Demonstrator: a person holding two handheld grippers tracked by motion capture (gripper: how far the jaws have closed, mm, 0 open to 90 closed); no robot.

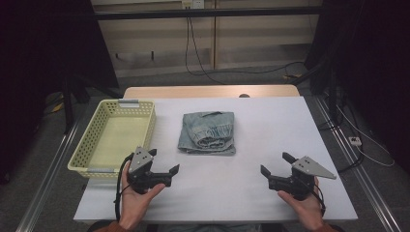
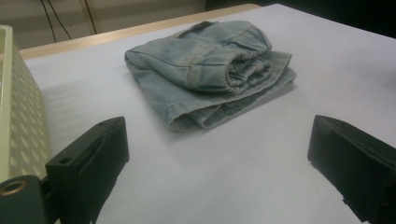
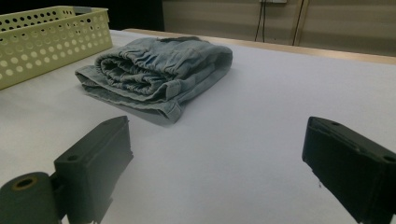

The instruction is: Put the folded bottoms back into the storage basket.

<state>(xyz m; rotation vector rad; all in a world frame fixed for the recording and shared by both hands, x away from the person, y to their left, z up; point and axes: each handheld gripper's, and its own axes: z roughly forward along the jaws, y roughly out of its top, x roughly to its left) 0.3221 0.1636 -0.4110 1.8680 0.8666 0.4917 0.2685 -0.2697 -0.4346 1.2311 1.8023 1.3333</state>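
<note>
A folded pair of light blue denim shorts [image 1: 207, 133] lies in the middle of the white table [image 1: 270, 121]. The same shorts [image 2: 210, 67] lie ahead of the left gripper's jaws, and the shorts [image 3: 154, 74] sit ahead and left of the right gripper's jaws. My left gripper [image 1: 164, 161] is held near the front left, open, with nothing between its jaws. Toward the front right, my right gripper [image 1: 276, 163] is open and holds nothing. Both hover in front of the shorts, apart from them.
A pale yellow perforated basket [image 1: 84, 152] stands at the table's left side, beside the left gripper. The basket [image 3: 51, 42] also appears beyond the shorts. Cables trail on the floor behind and right of the table.
</note>
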